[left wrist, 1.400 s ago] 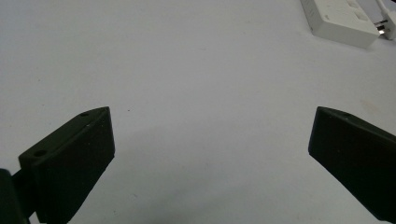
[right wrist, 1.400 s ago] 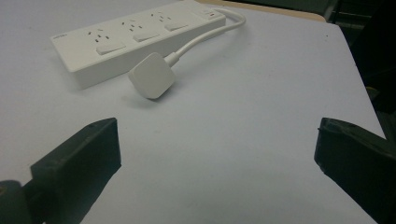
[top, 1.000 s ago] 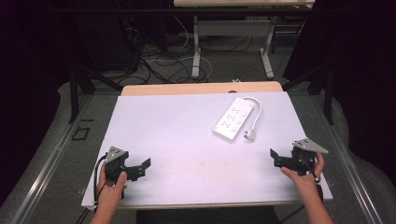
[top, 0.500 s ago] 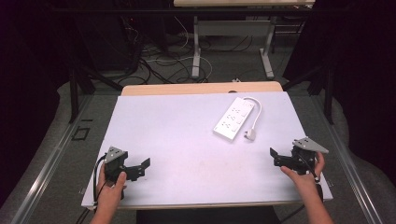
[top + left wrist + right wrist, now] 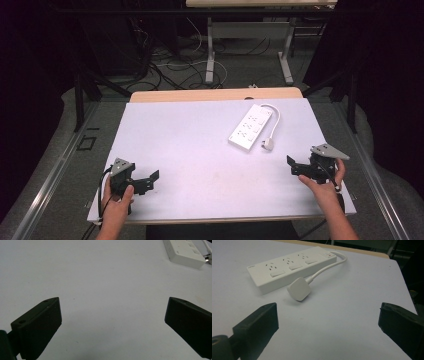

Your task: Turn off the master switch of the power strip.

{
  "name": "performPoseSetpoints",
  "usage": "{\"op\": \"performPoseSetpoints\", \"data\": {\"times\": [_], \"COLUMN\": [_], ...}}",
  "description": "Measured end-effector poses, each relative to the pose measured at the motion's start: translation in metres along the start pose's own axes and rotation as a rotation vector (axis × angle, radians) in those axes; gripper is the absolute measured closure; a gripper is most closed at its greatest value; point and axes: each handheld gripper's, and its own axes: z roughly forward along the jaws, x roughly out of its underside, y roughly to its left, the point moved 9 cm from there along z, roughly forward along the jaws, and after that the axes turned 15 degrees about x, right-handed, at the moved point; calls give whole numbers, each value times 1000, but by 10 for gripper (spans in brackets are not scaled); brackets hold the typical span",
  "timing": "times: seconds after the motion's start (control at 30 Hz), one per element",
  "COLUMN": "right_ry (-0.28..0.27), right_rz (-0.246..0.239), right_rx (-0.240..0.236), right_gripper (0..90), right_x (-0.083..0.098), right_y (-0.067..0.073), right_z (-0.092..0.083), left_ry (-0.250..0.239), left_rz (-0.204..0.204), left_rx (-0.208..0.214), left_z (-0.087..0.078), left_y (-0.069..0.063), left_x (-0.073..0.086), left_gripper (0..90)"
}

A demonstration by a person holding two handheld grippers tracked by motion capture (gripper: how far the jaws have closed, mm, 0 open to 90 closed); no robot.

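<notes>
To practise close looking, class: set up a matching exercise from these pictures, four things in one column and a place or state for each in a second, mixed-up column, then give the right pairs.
Things
1. power strip
2. plug
3. left gripper
4. right gripper

Places or states
A. open, near the table's front left corner
B. lying beside the strip, on its short cable
C. open, near the table's right edge
D. lying flat, far right part of the table

Pairs: 1-D, 2-B, 3-A, 4-C

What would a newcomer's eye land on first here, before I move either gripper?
The white power strip stands out first, lying at an angle on the far right part of the pale table, its short cable looping round to a white plug resting beside it. Next come the left gripper and right gripper, both open, held near the table's front corners.
</notes>
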Motion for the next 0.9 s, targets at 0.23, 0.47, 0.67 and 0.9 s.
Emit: {"op": "performPoseSetpoints", "data": {"times": [0.23, 0.47, 0.67, 0.9], "right_ry": [-18, -25, -27, -16], "right_rz": [-10, -41, -69, -79], "right_rx": [-3, -18, -24, -39], "right_gripper": [49, 69, 75, 81], "right_x": [-11, -23, -33, -46], "right_y": [2, 10, 16, 25], "right_z": [2, 3, 3, 8], "left_ry": [2, -2, -3, 3], "left_rz": [-30, -26, -12, -4], "left_rx": [-6, -27, -44, -54], "left_z": [-3, -8, -9, -9], "left_y": [2, 6, 7, 7], "left_x": [1, 1, 1, 2], "left_gripper": [10, 10, 10, 10]}}
